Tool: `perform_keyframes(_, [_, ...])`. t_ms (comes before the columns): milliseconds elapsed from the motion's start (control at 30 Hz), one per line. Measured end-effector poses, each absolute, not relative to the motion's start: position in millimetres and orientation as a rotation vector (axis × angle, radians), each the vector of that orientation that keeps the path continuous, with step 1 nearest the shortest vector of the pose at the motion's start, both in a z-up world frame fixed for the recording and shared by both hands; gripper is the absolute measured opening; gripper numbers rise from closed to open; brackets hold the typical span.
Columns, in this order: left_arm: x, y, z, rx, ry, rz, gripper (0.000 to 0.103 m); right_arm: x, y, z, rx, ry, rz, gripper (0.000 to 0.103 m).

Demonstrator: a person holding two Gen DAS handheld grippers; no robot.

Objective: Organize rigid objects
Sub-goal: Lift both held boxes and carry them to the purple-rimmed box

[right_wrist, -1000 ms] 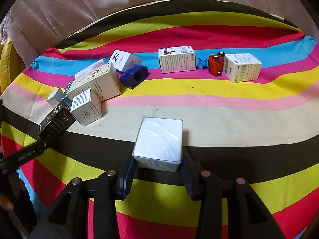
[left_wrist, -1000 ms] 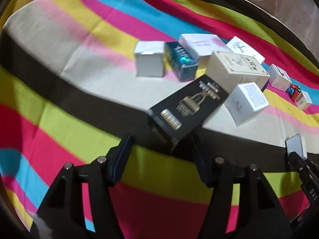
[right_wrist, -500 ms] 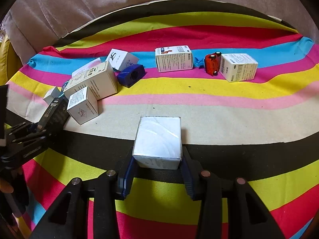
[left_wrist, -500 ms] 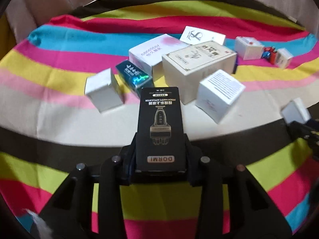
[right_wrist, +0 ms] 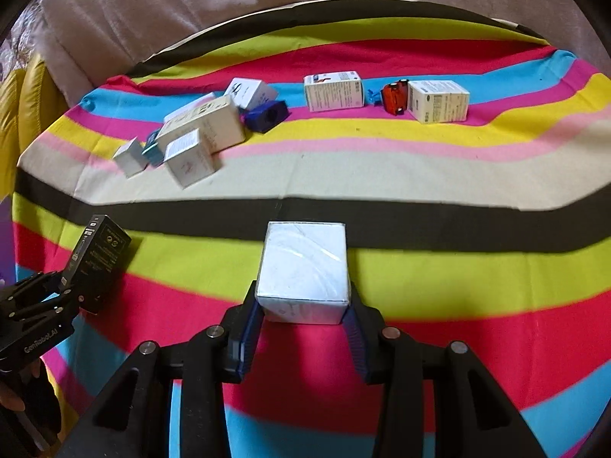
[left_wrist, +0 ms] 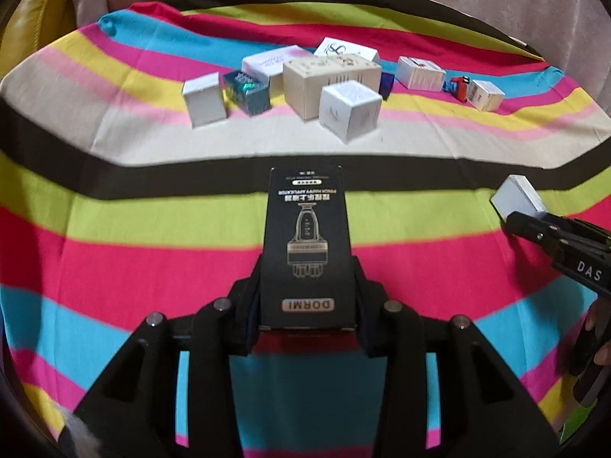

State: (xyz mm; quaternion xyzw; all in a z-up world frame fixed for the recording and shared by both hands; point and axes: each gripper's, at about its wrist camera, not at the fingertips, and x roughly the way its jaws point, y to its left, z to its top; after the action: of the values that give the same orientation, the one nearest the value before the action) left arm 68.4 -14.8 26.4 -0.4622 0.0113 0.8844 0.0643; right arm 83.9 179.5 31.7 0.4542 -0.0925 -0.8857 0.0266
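My left gripper (left_wrist: 305,305) is shut on a long black DORMI box (left_wrist: 307,236), held above the striped cloth; it also shows at the left of the right wrist view (right_wrist: 97,257). My right gripper (right_wrist: 303,324) is shut on a white box (right_wrist: 305,267), which shows at the right edge of the left wrist view (left_wrist: 515,196). Both boxes are held well in front of the pile of boxes farther back.
A striped cloth (left_wrist: 114,236) covers the surface. A cluster sits at the back: a beige box (left_wrist: 328,78), white cubes (left_wrist: 349,108) (left_wrist: 204,99), a teal box (left_wrist: 248,91). Farther right lie a white box (right_wrist: 332,91), a red toy car (right_wrist: 395,96) and another white box (right_wrist: 439,101).
My left gripper closed on the black box, lifted it out of the pile and pulled it back toward the near side. My right gripper, still holding the white box, also drew back.
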Motion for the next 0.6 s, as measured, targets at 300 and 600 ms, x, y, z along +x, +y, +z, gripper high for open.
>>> perform_keyframes(300, [114,-22,29,-1.409,0.056,2.662,0.043,127,150,46,1.374,-0.233,-2.726,0.041])
perform_keyframes(600, [151,-38,35,-1.390,0.035,2.687,0.043,156,132,57,1.345,-0.236,-2.728,0.041])
